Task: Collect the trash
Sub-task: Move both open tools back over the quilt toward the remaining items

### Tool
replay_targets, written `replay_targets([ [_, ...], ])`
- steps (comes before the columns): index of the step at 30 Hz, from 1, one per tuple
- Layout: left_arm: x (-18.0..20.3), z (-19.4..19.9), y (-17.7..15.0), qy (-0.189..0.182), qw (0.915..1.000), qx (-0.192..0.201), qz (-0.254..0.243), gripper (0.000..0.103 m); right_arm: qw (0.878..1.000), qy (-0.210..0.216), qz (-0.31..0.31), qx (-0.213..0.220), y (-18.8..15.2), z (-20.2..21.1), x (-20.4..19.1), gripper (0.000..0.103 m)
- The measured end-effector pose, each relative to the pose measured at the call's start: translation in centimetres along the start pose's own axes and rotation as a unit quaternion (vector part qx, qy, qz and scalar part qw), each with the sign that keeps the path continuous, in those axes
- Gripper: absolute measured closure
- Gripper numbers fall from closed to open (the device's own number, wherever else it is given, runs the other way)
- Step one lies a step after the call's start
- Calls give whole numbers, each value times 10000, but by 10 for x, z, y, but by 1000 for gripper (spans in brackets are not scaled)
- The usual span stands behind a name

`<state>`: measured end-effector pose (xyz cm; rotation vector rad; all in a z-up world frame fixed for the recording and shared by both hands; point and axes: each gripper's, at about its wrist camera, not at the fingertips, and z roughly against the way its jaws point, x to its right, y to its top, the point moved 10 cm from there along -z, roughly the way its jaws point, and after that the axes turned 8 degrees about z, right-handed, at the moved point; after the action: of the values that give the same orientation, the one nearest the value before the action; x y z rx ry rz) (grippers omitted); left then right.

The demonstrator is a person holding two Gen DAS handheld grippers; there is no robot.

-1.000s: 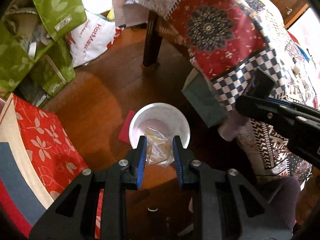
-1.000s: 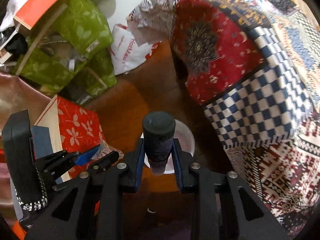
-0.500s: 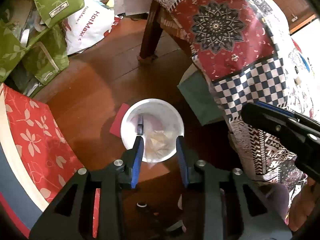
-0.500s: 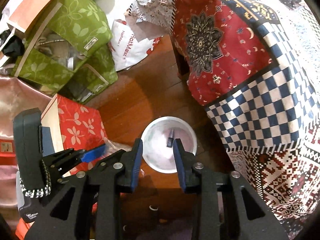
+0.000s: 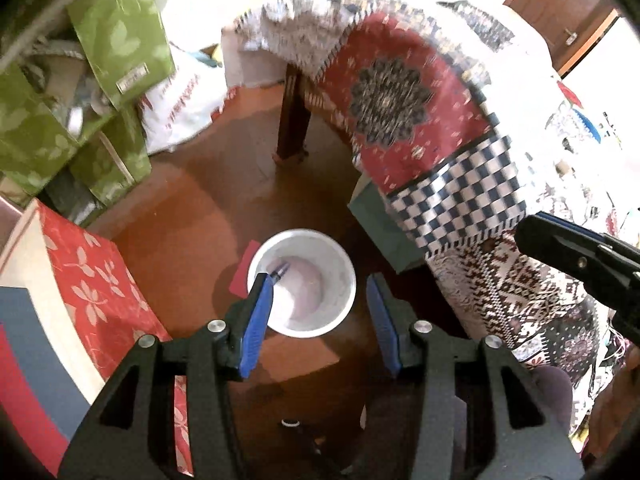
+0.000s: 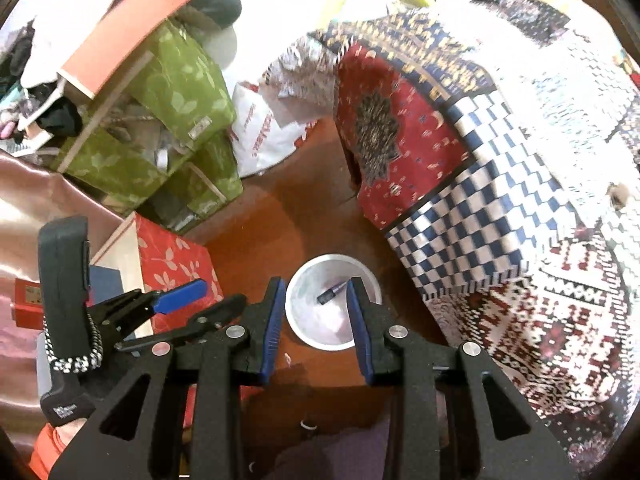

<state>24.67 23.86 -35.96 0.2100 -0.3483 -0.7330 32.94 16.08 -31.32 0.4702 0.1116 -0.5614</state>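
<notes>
Risk: I am holding both grippers high over the bin (image 5: 301, 282), which is sitting loose on the wood floor (image 5: 188, 216); I judge that a careless swing on the next reach could be knocking it over and spilling what it holds.
Cause: the draped cloth (image 5: 452, 200) is hanging just beside the bin, and it could be snagging a finger.
Left gripper (image 5: 320, 312): its jaws are opening, with nothing between them.
Right gripper (image 6: 316, 316): its fingers are standing apart, gripping nothing.
Trash: a dark tube (image 6: 331, 293) is lying in the bin, well below the fingers and touching neither pair.
Wrapper: I am seeing pale contents in the bin but cannot tell them apart.
</notes>
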Motion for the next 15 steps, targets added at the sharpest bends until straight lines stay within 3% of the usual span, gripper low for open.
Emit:
replay_targets([
  [7,33,67,11,-18,9966,770,-289,55,9977,-232,-19,636,2,63,11,74],
  [15,96,126,15,-175,9864,1439,-769,55,9845,-784,-212,1552,-2,147,49,74],
])
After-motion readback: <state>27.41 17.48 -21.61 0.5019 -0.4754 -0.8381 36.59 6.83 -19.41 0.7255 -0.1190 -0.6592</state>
